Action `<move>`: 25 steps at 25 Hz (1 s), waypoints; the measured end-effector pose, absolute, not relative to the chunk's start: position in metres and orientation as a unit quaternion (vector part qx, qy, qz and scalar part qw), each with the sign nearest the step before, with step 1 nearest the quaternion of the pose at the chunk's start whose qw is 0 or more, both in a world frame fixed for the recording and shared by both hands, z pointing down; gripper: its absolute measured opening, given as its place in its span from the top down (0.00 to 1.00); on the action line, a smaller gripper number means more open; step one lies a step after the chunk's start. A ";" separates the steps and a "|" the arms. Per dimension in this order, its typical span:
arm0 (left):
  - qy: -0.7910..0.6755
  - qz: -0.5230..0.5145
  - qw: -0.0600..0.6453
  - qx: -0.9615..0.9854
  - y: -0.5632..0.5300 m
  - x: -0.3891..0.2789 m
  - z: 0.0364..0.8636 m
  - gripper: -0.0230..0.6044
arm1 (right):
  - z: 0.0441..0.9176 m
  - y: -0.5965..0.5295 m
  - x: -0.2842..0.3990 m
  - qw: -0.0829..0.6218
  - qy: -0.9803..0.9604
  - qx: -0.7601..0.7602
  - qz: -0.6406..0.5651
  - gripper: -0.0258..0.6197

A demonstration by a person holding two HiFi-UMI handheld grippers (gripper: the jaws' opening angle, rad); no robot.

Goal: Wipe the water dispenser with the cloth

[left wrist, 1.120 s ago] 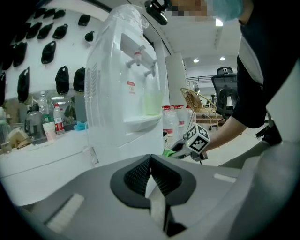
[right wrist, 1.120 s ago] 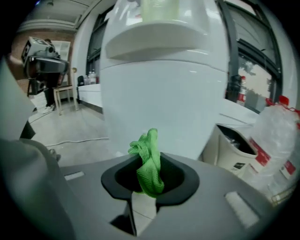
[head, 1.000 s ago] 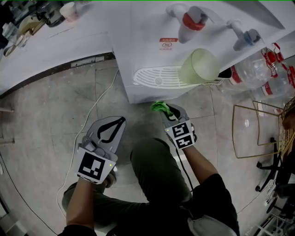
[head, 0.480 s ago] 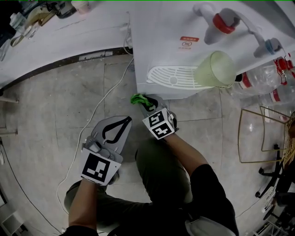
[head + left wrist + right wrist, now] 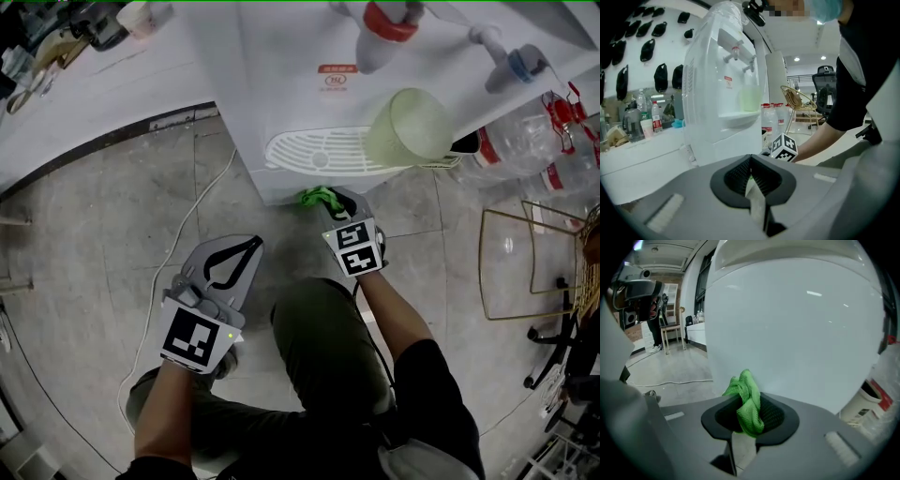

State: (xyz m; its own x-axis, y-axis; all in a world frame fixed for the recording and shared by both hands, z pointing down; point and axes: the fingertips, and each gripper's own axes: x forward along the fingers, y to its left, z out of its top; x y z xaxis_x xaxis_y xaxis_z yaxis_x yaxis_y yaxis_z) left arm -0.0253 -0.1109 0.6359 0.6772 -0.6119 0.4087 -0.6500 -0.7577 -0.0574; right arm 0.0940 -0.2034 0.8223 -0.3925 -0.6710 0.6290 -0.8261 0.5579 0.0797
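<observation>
right gripper view was filled by the white water dispenser [image 5: 797, 319], its lower front panel lying straight ahead of the right tongs [image 5: 750, 420], which were closed on a bunched green cloth [image 5: 748, 401]. from the head view the cloth was seen right at the panel, just below the drip tray [image 5: 300, 150]; contact could not be confirmed. the left tongs [image 5: 247, 246] were held shut and empty, well back over the floor, so the wiping was judged to fall to the right tongs. the panel looked smooth, glossy and upright.
</observation>
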 end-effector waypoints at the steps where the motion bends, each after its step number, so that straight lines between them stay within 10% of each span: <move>1: -0.341 0.207 0.046 0.916 -0.111 -0.022 0.637 0.96 | 0.823 -0.205 0.109 0.316 -0.817 0.465 0.124 0.82; 14: -0.322 0.218 0.050 0.920 -0.109 -0.006 0.647 0.96 | 0.821 -0.224 0.267 0.341 -0.709 0.602 0.139 0.82; 25: -0.343 0.216 0.046 0.913 -0.106 -0.021 0.640 0.96 | 0.854 -0.168 0.165 0.346 -0.791 0.476 0.167 0.82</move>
State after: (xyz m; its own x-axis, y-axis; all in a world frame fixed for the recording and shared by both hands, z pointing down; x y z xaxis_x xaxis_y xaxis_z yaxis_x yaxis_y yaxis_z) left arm -0.0214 -0.1056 0.6402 0.6720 -0.6060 0.4257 -0.6461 -0.7607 -0.0630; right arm 0.1646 -0.1678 0.8537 -0.3088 -0.6371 0.7063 -0.8683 0.4918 0.0640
